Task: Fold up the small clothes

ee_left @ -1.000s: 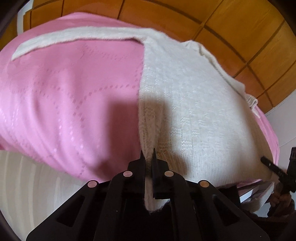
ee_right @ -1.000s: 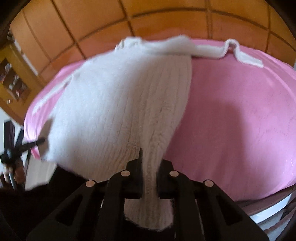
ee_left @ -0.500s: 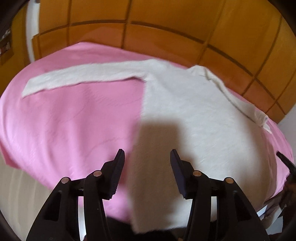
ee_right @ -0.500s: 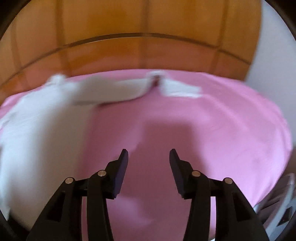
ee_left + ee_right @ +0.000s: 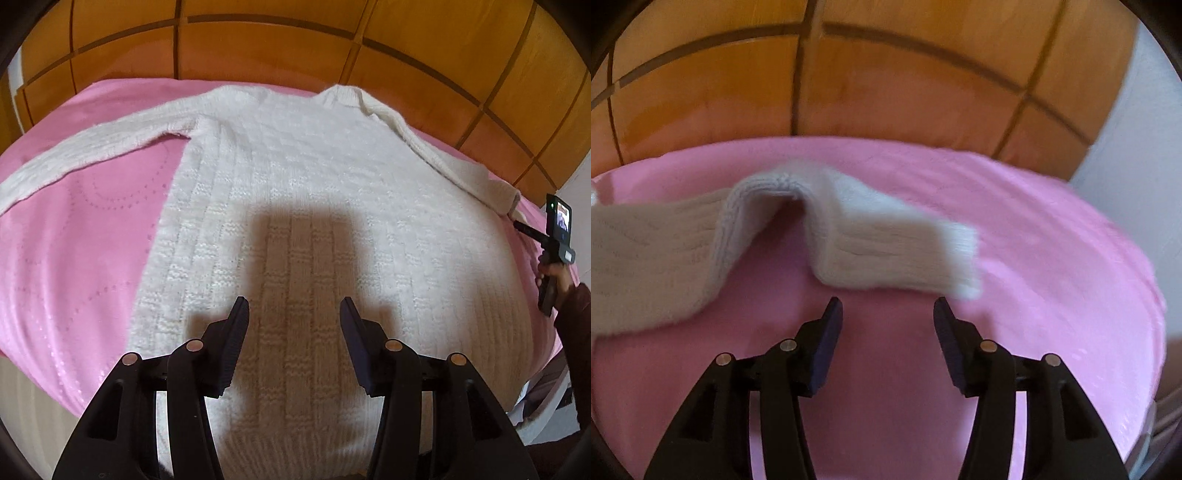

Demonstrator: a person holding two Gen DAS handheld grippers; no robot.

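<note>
Black left gripper (image 5: 293,314) with silver rivets; dark maroon sleeve (image 5: 574,314).

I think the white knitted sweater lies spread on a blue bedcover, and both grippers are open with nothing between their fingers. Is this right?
Not quite: the bedcover is pink, not blue, as both wrist views show. The rest holds: the white knitted sweater lies spread on it, and the left gripper and right gripper are open and hold nothing.

Bed with a pink bedspread (image 5: 81,236), stitched in dotted curves, set against a panelled wooden headboard (image 5: 280,51). 1 white knitted sweater (image 5: 303,206) lies flat and spread out on the bedspread, collar toward the headboard. Its 2 sleeves extend sideways; the right sleeve (image 5: 849,236) is buckled into a raised hump before its ribbed cuff.
</note>
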